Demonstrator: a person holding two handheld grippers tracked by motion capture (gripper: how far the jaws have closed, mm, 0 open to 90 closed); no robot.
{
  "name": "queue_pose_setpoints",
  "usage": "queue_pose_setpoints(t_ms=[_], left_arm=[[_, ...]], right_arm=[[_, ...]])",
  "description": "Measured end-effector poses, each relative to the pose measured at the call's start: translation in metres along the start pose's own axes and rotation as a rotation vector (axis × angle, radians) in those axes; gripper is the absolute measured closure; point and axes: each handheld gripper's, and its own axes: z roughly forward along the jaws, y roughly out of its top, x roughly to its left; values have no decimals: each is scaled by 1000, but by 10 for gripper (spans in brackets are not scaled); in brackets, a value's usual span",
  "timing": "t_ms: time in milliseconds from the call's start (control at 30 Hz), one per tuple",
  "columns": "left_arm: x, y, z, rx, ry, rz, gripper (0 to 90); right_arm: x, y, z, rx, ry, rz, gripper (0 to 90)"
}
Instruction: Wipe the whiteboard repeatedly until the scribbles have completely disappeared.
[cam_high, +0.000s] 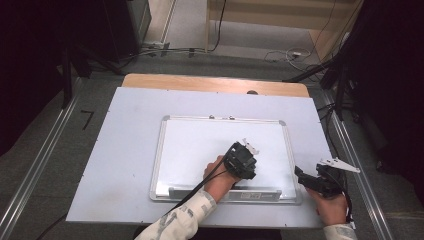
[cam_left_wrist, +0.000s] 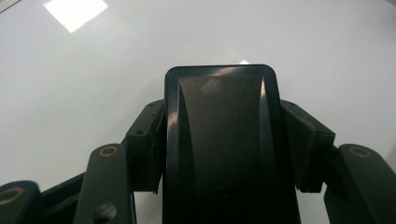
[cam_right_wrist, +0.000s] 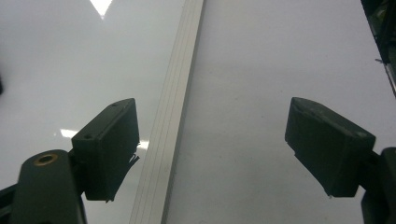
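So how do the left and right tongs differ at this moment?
The left tongs are shut on a black eraser; the right tongs are open and hold nothing. The left tongs sit over the whiteboard surface; the right tongs straddle the whiteboard's right frame edge. Both point down at the table.

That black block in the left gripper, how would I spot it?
Find the whiteboard on the pale table sheet. Over its lower right part the left gripper clamps the block: a black rounded slab, the only dark thing on the white surface.
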Motion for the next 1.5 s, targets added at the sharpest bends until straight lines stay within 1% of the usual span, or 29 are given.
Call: queue_pose_setpoints(t_ms=[200, 233, 467, 500, 533, 767, 967, 1000, 1133, 1167, 1233, 1400, 1467, 1500], left_arm=[[17, -16, -12, -1, 10, -13, 401], [19, -18, -14, -4, 12, -21, 401], [35, -34, -25, -6, 20, -28, 401], [35, -34, -25, -6, 20, -28, 401], [40, -39, -29, -10, 23, -35, 401], [57, -56, -42, -6, 36, -46, 401], [59, -58, -44, -9, 29, -40, 400], [61, -59, -45, -8, 25, -34, 401], [65, -63, -47, -6, 25, -36, 400], [70, -66, -50, -6, 29, -41, 400], [75, -70, -52, -7, 35, -49, 401], [85, -78, -59, -10, 47, -64, 400], [86, -80, -60, -12, 49, -69, 400], [90, -83, -62, -12, 54, -75, 400]], right_arm=[[0, 0, 0, 3, -2, 0, 163], [0, 0, 0, 3, -3, 0, 163], [0, 0, 0, 4, -4, -1, 163], [0, 0, 0, 4, -4, -1, 163], [0, 0, 0, 2, -4, -2, 163], [0, 0, 0, 5, -4, -2, 163], [0, 0, 0, 5, -6, -3, 163], [0, 0, 0, 3, -6, -4, 163], [0, -1, 0, 2, -5, -3, 163], [0, -1, 0, 3, -6, -4, 163], [0, -1, 0, 3, -5, -2, 163], [0, -1, 0, 6, -7, -5, 163], [0, -1, 0, 5, -9, -7, 163], [0, -1, 0, 6, -8, -7, 163]])
